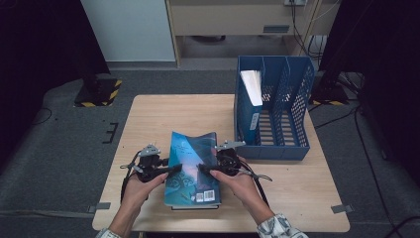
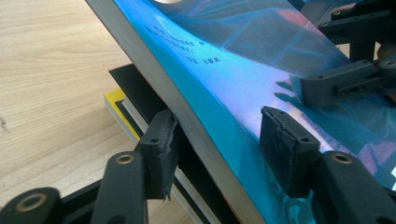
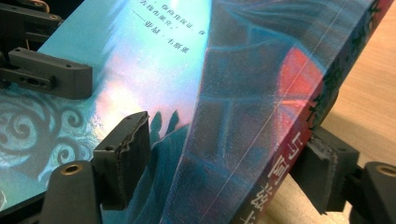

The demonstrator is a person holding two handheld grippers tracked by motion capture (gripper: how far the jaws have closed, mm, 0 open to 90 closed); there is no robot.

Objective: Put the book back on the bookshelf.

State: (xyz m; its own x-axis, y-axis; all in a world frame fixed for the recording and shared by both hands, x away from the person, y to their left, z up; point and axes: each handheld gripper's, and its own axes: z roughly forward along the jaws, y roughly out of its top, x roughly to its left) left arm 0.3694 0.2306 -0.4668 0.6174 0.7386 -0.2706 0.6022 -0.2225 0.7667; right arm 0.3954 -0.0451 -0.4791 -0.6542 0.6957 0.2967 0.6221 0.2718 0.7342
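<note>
Right, the blue book (image 1: 192, 166) lies near the front-middle of the tabletop (image 1: 148, 119), just left of the blue file rack (image 1: 277, 106) and not touching it as far as the high view shows. Back cover faces up: barcode stickers near the book's front edge, swirl art and a few lines of small print higher up. Under the book a second, thinner item w/ a yellow-and-black edge (image 2: 122, 108) pokes out on the left side; what it is can't be told.

The left gripper (image 1: 171, 169) comes in at the book's left edge, the right gripper (image 1: 204, 168) at its right edge, spine side. Both are held by the person's hands, forearms entering from the front of the tabletop.

In the left gripper view the left gripper (image 2: 219, 149) straddles the book's lifted left edge: one finger under the dark page block, the other over the glossy cover. Fingers are spread wider than the book is thick; contact w/ the cover can't be told. In the right gripper view the right gripper (image 3: 229, 163) brackets the spine w/ its red patch and lettering: one finger on the cover side, the other low at the spine's outer side, above the wood. Fingers are apart; a firm pinch isn't clear.

The file rack stands at the tabletop's back right; a blue folder w/ white papers (image 1: 251, 99) stands upright in the rack's leftmost slot.
</note>
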